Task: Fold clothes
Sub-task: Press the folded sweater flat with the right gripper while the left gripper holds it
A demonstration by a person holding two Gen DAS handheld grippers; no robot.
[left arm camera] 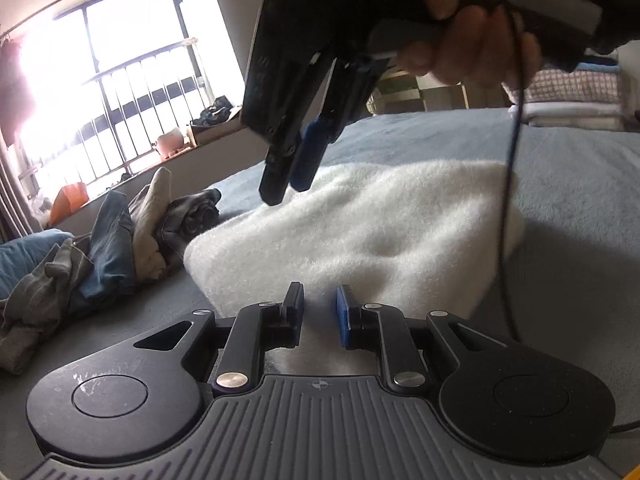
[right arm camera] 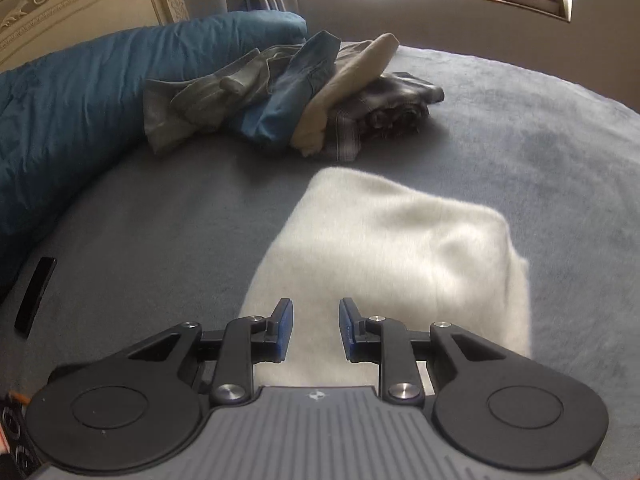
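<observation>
A white fluffy garment (left arm camera: 360, 224) (right arm camera: 392, 248) lies folded into a thick block on the grey-blue bed (left arm camera: 560, 168) (right arm camera: 520, 128). My left gripper (left arm camera: 320, 316) hovers at the garment's near edge. Its jaws are open by a narrow gap and the pads press on nothing. My right gripper (right arm camera: 316, 328) is above the garment's near left part, open, with only the cloth below showing through the gap. In the left wrist view a hand (left arm camera: 472, 40) holds the right gripper (left arm camera: 286, 188) above the garment's far left corner, fingers pointing down.
A pile of unfolded clothes (left arm camera: 120, 232) (right arm camera: 288, 96), denim, beige and plaid, lies beyond the white garment. A blue quilt (right arm camera: 80, 100) runs along the headboard side. A black slim object (right arm camera: 36, 296) lies on the bed. Folded stacks (left arm camera: 572, 100) sit far right. A barred window (left arm camera: 120, 80) lies behind.
</observation>
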